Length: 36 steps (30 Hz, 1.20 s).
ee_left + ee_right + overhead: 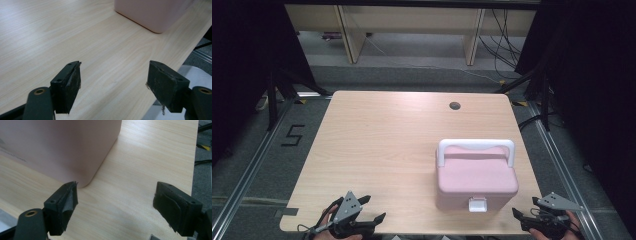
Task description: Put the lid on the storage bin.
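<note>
Pink box point(475, 180) sits right of centre on the table point(377, 150), latch toward the person, handle probably folded back. Left gripper point(371, 209) and right gripper point(519, 214) gape wide, empty.

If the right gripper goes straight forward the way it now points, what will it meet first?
Probably the pink box. The right gripper is open, and the box's rounded corner stands just ahead of one jaw; the other jaw faces bare table. Depth is unclear, so it might only graze that corner.
</note>
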Each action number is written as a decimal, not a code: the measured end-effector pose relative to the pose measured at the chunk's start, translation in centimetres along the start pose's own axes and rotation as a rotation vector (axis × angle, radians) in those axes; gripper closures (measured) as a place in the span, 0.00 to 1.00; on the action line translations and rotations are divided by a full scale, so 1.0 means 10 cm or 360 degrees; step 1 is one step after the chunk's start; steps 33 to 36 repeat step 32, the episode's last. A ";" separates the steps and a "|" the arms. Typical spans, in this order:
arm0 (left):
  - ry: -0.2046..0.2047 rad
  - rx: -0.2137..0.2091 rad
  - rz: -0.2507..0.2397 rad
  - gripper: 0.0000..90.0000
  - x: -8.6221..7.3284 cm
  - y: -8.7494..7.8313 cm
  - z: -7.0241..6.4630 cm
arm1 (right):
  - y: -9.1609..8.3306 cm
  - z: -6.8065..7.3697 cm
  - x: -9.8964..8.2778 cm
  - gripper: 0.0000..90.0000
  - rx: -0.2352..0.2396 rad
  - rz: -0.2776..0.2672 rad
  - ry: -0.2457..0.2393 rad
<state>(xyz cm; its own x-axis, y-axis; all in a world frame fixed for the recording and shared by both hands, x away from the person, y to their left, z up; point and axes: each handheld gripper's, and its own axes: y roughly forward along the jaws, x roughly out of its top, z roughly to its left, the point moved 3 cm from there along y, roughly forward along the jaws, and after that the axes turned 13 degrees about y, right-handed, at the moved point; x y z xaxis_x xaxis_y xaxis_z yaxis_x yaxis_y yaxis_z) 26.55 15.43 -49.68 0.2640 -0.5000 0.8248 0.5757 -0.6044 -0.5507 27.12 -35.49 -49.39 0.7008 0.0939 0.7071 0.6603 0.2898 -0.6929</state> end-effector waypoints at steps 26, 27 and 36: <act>0.0012 -0.0017 0.0009 0.27 -0.03 0.05 -0.02 | 0.08 -0.10 -0.15 0.21 -0.0024 0.0011 -0.0062; 0.0025 -0.0015 0.0020 0.27 -0.03 0.05 -0.01 | 0.08 -0.09 -0.15 0.21 -0.0022 0.0020 -0.0052; 0.0029 -0.0008 0.0035 0.27 -0.04 0.05 -0.01 | 0.09 -0.10 -0.15 0.19 -0.0036 0.0018 -0.0053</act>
